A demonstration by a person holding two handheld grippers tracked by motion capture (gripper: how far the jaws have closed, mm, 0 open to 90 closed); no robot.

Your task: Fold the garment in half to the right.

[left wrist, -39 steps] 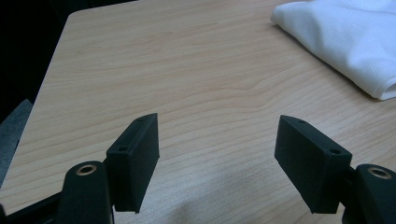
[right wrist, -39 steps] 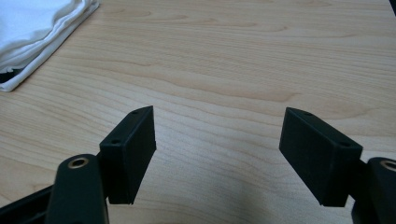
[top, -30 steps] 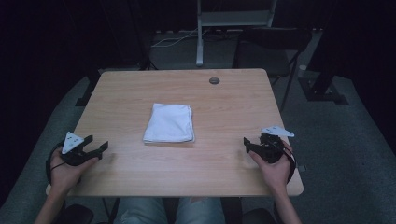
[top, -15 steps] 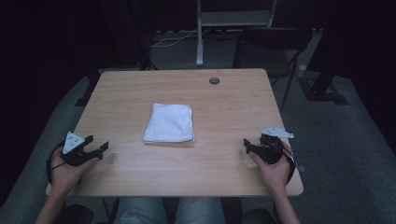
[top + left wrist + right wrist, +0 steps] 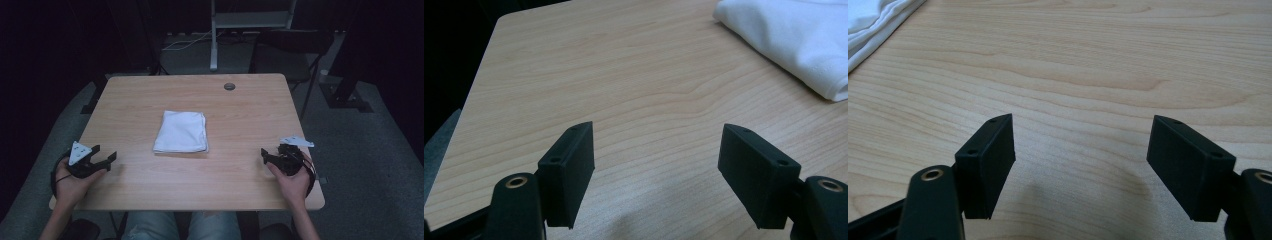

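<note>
Nearest to me, my left tool (image 5: 102, 161) sits at the near left corner of the desk (image 5: 250, 115), held in my left hand (image 5: 72, 180), its jaws spread wide with nothing between them; in the left gripper view (image 5: 656, 170) I see bare wood grain in the gap. My right tool (image 5: 270, 159) rests at the near right edge in my right hand (image 5: 292, 180), jaws likewise standing apart and empty, and the right gripper view (image 5: 1080, 167) shows plain desk between them. Both tools point inward, toward the middle of the desk.

Farther on, the folded white towel (image 5: 181, 131) lies flat near the centre of the desk, well apart from both tools and roughly between them. Its folded edge shows at the upper right of the left gripper view (image 5: 794, 40) and at the upper left of the right gripper view (image 5: 873, 25).

Beyond it, near the far edge, sits a small dark round thing (image 5: 229, 86), possibly a cable grommet; it is too small to tell.
</note>
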